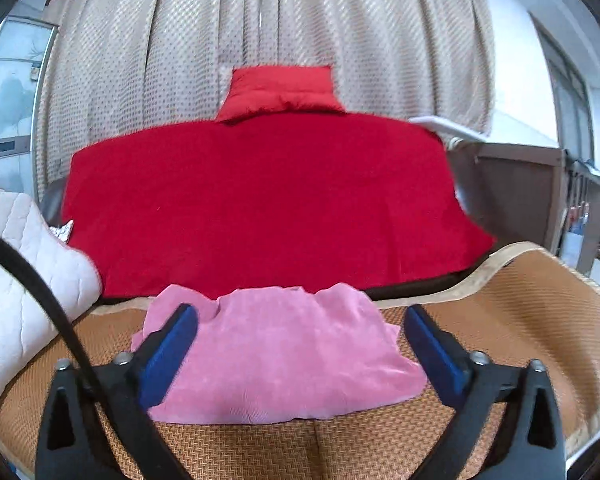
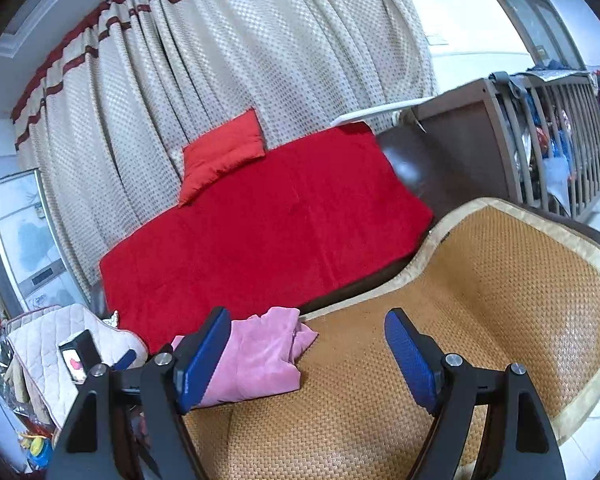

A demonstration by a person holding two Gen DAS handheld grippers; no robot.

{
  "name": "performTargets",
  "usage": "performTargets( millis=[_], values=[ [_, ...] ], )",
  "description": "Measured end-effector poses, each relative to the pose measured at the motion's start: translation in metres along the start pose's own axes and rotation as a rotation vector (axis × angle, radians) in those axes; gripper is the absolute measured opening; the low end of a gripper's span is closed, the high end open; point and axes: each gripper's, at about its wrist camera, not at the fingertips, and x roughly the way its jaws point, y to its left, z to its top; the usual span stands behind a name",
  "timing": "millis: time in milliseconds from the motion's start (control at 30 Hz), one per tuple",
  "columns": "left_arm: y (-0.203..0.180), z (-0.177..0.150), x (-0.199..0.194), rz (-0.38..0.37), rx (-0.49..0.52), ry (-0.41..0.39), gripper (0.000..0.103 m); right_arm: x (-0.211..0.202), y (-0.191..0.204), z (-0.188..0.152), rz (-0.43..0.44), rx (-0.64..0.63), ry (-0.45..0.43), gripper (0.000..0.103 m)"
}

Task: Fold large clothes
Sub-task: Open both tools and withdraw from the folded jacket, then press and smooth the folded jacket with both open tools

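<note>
A pink garment (image 1: 276, 354) lies folded into a compact bundle on the woven straw mat (image 1: 520, 312). My left gripper (image 1: 300, 330) hangs above it with its blue pads (image 1: 172, 356) spread wide and nothing pinched between them. In the right wrist view the same pink garment (image 2: 260, 354) sits low and left on the mat (image 2: 480, 300), partly behind the left blue pad (image 2: 204, 360). My right gripper (image 2: 308, 346) is open over bare mat, to the right of the bundle, holding nothing.
A red blanket (image 1: 260, 200) with a red cushion (image 1: 280, 90) covers the sofa behind the mat, in front of beige curtains (image 1: 260, 20). A quilted white cushion (image 1: 16, 280) lies at left. A dark wooden crib (image 2: 540, 140) stands at right. A black strap (image 1: 60, 320) crosses the lower left.
</note>
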Motion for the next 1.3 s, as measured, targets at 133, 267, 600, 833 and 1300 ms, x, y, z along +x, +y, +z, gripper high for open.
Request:
performTargets(
  millis=[133, 267, 600, 833, 1300],
  values=[
    [0.017, -0.003, -0.004, -0.008, -0.032, 0.025, 0.103, 0.008, 0.004, 0.000, 0.008, 0.009, 0.012, 0.082],
    [0.043, -0.012, 0.002, 0.042, -0.078, 0.075, 0.103, 0.022, 0.014, -0.010, 0.007, 0.001, 0.043, 0.082],
    [0.129, -0.043, 0.021, 0.234, -0.177, 0.172, 0.103, 0.101, 0.028, -0.051, 0.021, -0.036, 0.196, 0.082],
    [0.174, -0.074, 0.030, 0.310, -0.243, 0.278, 0.103, 0.194, 0.038, -0.068, 0.076, -0.008, 0.341, 0.070],
    [0.214, -0.092, 0.048, 0.281, -0.406, 0.421, 0.103, 0.334, 0.073, -0.116, 0.176, -0.018, 0.563, 0.038]
  ],
)
